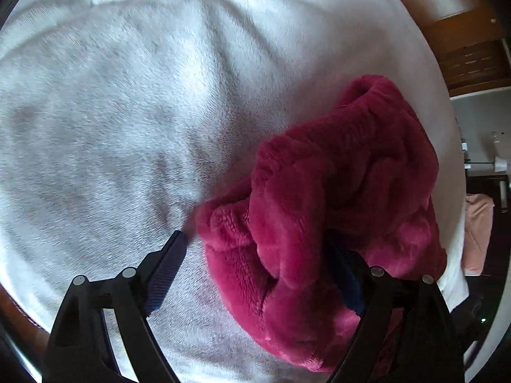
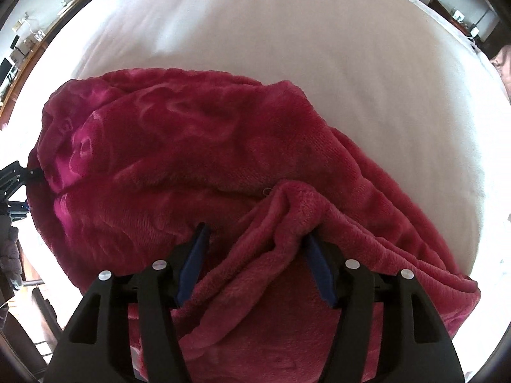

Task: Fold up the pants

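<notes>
The pants [image 1: 335, 191] are magenta fleece, bunched on a white bed sheet [image 1: 111, 111]. In the left wrist view my left gripper [image 1: 258, 245] is open wide, with a thick fold of the pants lying between its fingers and draped over the right finger. In the right wrist view the pants [image 2: 175, 159] spread across the bed, and my right gripper [image 2: 255, 236] is open with a raised ridge of the fleece between its fingers, touching the right finger. The left gripper shows small at the far left edge of the right wrist view [image 2: 16, 175], by the end of the pants.
The white bed [image 2: 319, 48] extends beyond the pants. A wooden headboard or furniture [image 1: 463, 48] stands at the upper right of the left view. A cluttered shelf [image 2: 32, 38] runs along the wall at the left of the right view. A pink cloth [image 1: 477, 233] lies off the bed.
</notes>
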Tool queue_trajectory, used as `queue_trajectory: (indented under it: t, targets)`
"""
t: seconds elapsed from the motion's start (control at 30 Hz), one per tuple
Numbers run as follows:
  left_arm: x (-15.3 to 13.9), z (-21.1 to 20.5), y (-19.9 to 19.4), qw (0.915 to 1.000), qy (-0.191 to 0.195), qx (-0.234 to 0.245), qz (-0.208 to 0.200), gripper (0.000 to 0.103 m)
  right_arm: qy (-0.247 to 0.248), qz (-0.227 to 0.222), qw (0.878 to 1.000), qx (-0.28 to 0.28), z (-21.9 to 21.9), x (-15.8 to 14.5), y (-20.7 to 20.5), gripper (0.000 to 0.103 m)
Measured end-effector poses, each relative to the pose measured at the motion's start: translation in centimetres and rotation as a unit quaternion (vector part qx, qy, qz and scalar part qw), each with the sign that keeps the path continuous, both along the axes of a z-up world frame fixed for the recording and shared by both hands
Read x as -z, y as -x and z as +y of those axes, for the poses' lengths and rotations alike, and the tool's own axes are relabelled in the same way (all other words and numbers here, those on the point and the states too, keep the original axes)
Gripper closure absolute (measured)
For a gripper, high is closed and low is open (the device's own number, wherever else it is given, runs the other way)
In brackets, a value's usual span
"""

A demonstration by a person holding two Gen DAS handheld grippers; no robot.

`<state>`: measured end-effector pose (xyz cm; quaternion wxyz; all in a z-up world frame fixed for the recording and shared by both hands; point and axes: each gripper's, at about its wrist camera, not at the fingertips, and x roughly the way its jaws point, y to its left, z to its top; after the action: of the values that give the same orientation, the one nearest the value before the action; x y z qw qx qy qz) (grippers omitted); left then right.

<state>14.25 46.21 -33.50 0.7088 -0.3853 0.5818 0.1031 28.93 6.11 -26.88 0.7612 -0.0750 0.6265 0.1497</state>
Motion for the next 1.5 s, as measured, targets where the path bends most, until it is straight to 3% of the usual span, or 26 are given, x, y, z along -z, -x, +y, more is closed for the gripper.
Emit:
queue_trajectory:
  t: [0.1,0.2,0.33,0.53,0.73,0.93,1.03,1.5]
  targets:
    - [0.1,-0.2,0.3,0.9999,0.016,-0.003,-0.006,0.021,0.001,-0.002,1.000,0.008,0.5,-0.1,0.4,0.040]
    - [0.0,-0.2,0.0,0.9990,0.038,0.003,-0.022,0.043,0.001,-0.004,1.000,0.012,0.6,-0.4,0.8,0.040]
    - [-0.5,-0.9,-1.1,0.9987,0.037,0.016,-0.032,0.067,-0.003,-0.007,1.000,0.016,0.3,-1.2,1.2,0.040]
    - [-3.0,-1.6,-1.0,0.9985,0.015,0.027,-0.046,0.077,-0.011,-0.025,0.999,0.018,-0.9,-3.3,2.1,0.041]
    - [-8.4,-5.0,-0.9,0.9919,-0.060,0.077,-0.081,0.079,-0.027,-0.049,0.998,0.024,-3.6,-5.5,3.6,0.040]
    - [-13.6,-10.8,-1.4,0.9755,-0.122,0.136,-0.123,0.079,-0.044,-0.059,0.996,0.040,-7.7,-7.0,5.2,0.040]
    - [-15.8,-14.5,-1.6,0.9634,-0.153,0.170,-0.141,0.079,-0.048,-0.061,0.996,0.048,-10.0,-7.5,6.4,0.040]
    - [-19.2,-28.2,-1.2,0.9104,-0.233,0.287,-0.185,0.080,-0.070,-0.060,0.988,0.122,-21.6,-8.1,11.5,0.040]
